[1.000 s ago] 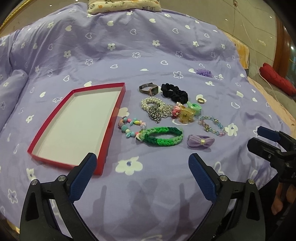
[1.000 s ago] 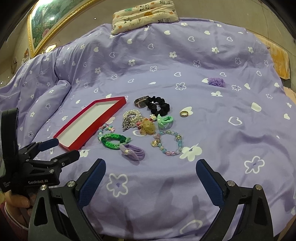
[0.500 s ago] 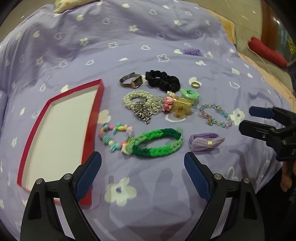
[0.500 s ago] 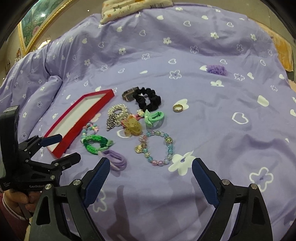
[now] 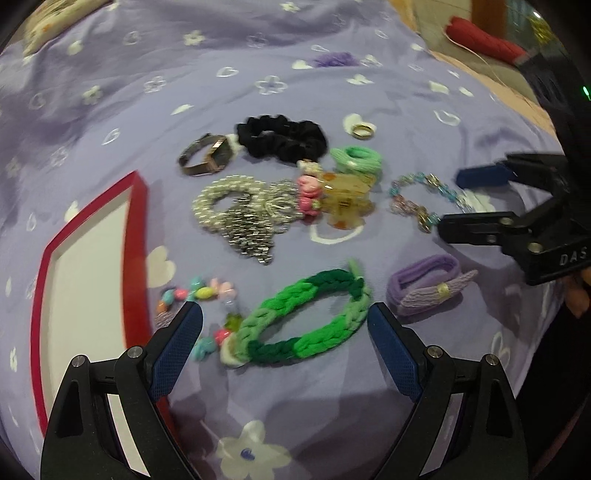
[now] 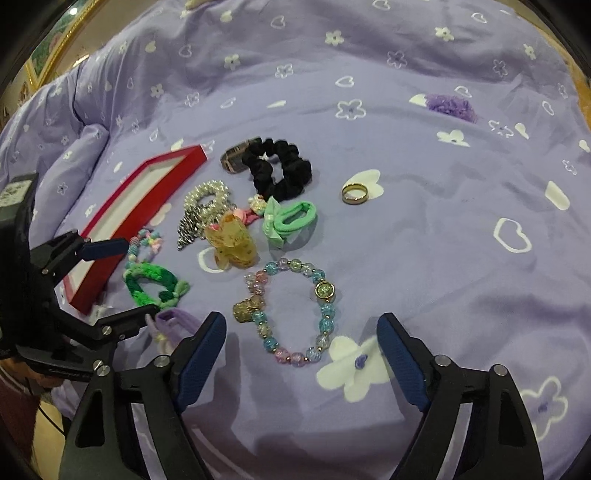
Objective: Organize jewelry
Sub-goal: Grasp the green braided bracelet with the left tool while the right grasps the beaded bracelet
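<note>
Jewelry lies grouped on a purple bedspread beside a red tray (image 5: 138, 236) with a white floor. My left gripper (image 5: 285, 325) is open and empty, its jaws standing either side of a green braided bracelet (image 5: 306, 319). My right gripper (image 6: 301, 338) is open and empty, straddling a pastel glass-bead bracelet (image 6: 291, 310), which also shows in the left wrist view (image 5: 421, 201). Between them lie a purple hair tie (image 5: 428, 282), an amber hair clip (image 6: 232, 240), a pearl bracelet (image 5: 221, 201), a colourful bead bracelet (image 5: 195, 295), a watch (image 5: 208, 158), a black scrunchie (image 6: 280, 168), a green hair tie (image 6: 291, 218) and a gold ring (image 6: 354, 192).
A purple fluffy item (image 6: 450, 105) lies apart at the far right of the bed. A patterned pillow (image 5: 55, 18) is at the head. A red object (image 5: 484, 38) lies on the floor beyond the bed's right edge.
Both grippers have moved forward and down toward the jewelry. The left now brackets the green braided bracelet and the right brackets the glass-bead bracelet. Both stay open.
</note>
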### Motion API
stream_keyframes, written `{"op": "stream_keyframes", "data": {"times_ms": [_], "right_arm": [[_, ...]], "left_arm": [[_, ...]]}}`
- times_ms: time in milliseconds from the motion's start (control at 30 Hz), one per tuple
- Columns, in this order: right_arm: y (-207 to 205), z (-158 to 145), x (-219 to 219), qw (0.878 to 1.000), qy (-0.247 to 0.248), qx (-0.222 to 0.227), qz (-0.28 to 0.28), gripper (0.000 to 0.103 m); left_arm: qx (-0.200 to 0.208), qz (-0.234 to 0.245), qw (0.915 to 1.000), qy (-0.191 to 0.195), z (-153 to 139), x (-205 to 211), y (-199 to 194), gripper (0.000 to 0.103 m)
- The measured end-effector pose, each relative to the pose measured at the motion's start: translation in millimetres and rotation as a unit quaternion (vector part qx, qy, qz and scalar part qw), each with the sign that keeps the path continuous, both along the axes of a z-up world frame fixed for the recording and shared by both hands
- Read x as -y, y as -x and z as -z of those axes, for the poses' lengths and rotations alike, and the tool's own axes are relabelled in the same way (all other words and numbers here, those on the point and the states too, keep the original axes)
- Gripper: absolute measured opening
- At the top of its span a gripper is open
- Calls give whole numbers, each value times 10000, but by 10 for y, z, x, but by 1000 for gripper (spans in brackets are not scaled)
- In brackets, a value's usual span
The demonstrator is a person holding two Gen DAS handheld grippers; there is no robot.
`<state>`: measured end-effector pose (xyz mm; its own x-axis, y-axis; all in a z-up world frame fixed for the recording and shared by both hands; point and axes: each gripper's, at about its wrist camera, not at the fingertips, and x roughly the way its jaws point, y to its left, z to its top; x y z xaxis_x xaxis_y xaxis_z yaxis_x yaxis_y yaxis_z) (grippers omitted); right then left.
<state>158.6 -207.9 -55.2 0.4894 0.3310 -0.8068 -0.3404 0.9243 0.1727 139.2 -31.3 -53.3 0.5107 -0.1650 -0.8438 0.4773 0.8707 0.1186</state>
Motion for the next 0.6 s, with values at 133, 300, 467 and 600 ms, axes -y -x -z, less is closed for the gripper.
{"op": "stream_keyframes", "data": {"times_ms": [133, 300, 467, 600], "right_arm": [[-18, 61, -86, 9996, 230, -44, -146, 83], [-4, 75, -167, 9982, 534, 68, -281, 48], [-61, 46, -113, 9994, 258, -67, -242, 14], [-48, -6, -55, 9996, -127, -164, -208, 14]], "left_arm": [[-207, 207, 9993, 219, 61, 21, -17, 74], [-278, 302, 9981, 449, 40, 28, -21, 33], [-261, 284, 9977, 554, -1, 48, -3, 20], [-323, 111, 9958, 855, -79, -54, 7, 19]]}}
